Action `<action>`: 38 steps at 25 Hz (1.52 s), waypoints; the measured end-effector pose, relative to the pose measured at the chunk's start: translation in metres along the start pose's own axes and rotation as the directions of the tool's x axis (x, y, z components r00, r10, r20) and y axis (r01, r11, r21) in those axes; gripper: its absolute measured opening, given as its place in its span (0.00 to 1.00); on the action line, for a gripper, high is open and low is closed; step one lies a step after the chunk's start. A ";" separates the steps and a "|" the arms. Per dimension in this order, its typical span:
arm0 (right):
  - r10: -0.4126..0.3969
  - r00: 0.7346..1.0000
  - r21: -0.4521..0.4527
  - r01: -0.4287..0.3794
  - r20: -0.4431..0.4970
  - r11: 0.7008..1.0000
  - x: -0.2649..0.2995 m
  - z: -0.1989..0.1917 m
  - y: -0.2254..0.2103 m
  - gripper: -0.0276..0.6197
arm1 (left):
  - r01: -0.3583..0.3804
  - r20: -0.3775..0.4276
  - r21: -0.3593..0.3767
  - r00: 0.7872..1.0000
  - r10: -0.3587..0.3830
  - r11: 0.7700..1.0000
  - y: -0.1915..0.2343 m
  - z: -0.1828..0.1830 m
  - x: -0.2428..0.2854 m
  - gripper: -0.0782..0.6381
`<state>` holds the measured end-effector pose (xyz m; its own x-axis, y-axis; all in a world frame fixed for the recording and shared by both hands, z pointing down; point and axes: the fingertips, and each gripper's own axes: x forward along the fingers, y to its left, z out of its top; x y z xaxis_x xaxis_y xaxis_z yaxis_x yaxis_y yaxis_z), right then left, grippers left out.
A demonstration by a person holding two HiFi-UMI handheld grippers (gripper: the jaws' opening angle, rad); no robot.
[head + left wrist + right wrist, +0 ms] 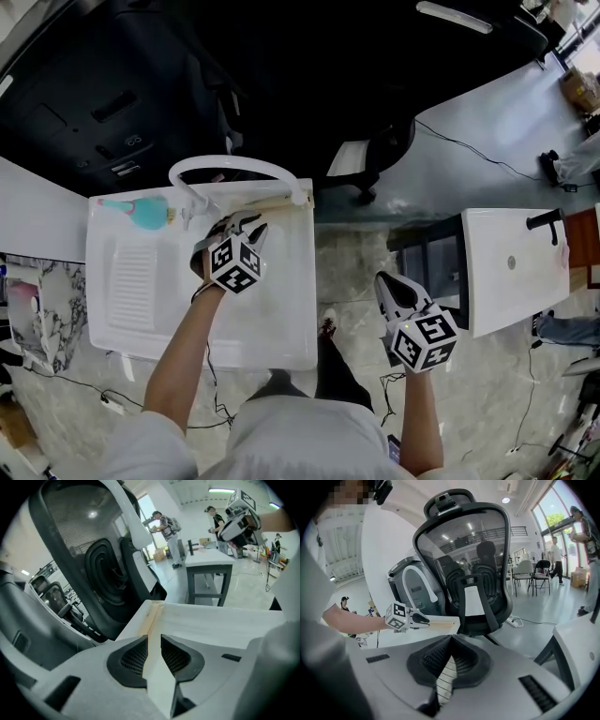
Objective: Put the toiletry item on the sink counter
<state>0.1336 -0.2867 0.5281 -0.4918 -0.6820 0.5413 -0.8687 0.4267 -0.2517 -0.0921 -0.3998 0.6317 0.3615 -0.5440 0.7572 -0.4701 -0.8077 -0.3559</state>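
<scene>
Already the teal toiletry item [147,214] lies on the white sink worktop [103,309], at its back left corner, with its paler end pointing left. Just to its right stands the faucet [234,165], whose white spout arches across the back edge.

On the other side of the faucet base the left gripper [242,225] hangs over the basin, near the item but apart from it. Its jaws stand a narrow slit apart and hold nothing (only the sink's back rim shows through the gap).

Well to the right, the right gripper [386,283] is held off the worktop, above the marbled floor [356,272]. Its jaws meet at the tips with nothing between them. A black office chair [464,573] stands behind the sink, and a second white sink [511,267] sits farther right.
</scene>
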 end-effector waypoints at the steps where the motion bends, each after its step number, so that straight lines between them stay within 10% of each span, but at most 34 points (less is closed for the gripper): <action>1: -0.002 1.000 -0.004 0.002 0.008 1.000 -0.003 0.001 0.003 0.04 | -0.008 0.010 -0.020 1.000 0.009 1.000 0.000 -0.001 -0.008 0.21; 8: -0.054 0.996 -0.096 0.060 0.069 0.994 -0.035 0.014 0.028 0.04 | -0.064 0.147 -0.187 0.985 0.092 0.980 -0.007 0.001 -0.084 0.16; 16: -0.032 0.981 -0.261 0.082 0.191 0.962 -0.076 0.055 0.085 0.04 | -0.060 0.283 -0.493 0.932 0.225 0.868 0.000 -0.019 -0.188 0.12; 38: 0.082 0.927 -0.471 0.109 0.366 0.875 -0.127 0.109 0.221 0.04 | -0.231 0.474 -0.458 0.753 0.456 0.858 -0.020 -0.007 -0.417 0.12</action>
<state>-0.0028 -0.1706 0.3164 -0.5488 -0.8146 0.1879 -0.7859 0.5793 0.2163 -0.2395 -0.1555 0.3266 0.4397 -0.8859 0.1479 -0.8561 -0.4632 -0.2294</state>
